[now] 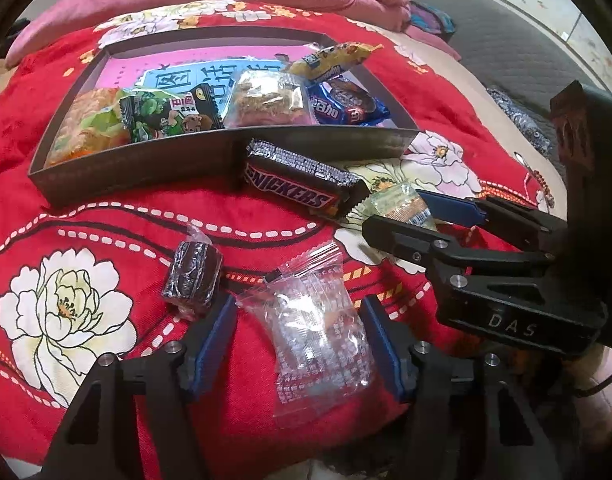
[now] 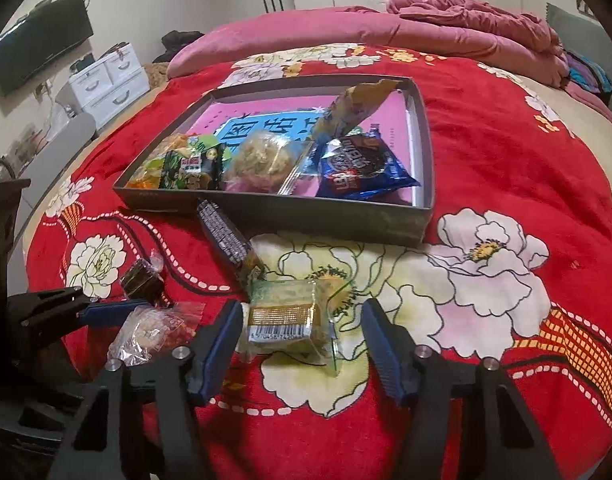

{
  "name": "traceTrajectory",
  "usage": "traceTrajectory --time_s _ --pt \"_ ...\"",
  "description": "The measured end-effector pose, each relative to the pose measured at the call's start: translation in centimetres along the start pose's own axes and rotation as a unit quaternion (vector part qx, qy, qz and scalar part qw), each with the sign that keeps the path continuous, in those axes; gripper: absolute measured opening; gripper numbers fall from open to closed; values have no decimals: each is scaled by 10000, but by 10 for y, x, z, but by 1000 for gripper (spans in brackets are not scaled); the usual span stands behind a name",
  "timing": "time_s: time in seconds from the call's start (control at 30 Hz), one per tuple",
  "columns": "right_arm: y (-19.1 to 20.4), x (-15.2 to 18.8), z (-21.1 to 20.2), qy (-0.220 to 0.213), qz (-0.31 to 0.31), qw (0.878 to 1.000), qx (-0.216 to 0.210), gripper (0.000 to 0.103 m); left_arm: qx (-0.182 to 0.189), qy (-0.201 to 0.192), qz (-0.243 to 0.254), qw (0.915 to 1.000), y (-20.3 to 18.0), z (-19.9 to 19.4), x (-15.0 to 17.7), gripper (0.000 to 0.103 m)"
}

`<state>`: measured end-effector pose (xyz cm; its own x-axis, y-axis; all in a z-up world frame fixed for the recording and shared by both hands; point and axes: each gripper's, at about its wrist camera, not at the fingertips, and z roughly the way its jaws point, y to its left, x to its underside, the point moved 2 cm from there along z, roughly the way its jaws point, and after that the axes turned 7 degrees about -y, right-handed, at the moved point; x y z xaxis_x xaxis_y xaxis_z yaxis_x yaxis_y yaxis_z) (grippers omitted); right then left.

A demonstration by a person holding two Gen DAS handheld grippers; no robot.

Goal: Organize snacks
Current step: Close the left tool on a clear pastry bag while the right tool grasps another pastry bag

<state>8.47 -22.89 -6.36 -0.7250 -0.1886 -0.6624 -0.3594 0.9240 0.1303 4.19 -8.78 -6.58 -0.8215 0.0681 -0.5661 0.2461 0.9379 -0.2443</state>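
Note:
A clear crinkly packet [image 1: 314, 336] lies on the red flowered blanket between the blue pads of my left gripper [image 1: 298, 304]. The pads stand close beside it and are open. My right gripper [image 2: 302, 308] is open around a green-and-gold wrapped cake [image 2: 290, 320], with a gap on its right side. A Snickers bar [image 1: 294, 184] leans against the grey tray [image 1: 146, 168], which holds several snacks. A dark wrapped cake [image 1: 194, 276] lies left of the clear packet.
A pink quilt [image 2: 466, 24] is heaped at the far end of the bed. A TV [image 2: 38, 40] and white drawers [image 2: 110, 80] stand beyond the bed's left edge. Both grippers work side by side, a hand's width apart.

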Motion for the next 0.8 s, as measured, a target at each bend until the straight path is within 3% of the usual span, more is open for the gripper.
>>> traceTrajectory --time_s 0.17,0.33,0.8 --pt "7 1 1 23 -221 9997 74 47 -81 23 37 10000 -1 2 0 60" --pt "5 0 -3 -34 -179 9998 75 44 -150 30 99 9998 -2 2 0 55" --pt "-34 -11 -26 -582 798 9951 -60 44 -47 -328 179 9993 -6 -16 -7 51"
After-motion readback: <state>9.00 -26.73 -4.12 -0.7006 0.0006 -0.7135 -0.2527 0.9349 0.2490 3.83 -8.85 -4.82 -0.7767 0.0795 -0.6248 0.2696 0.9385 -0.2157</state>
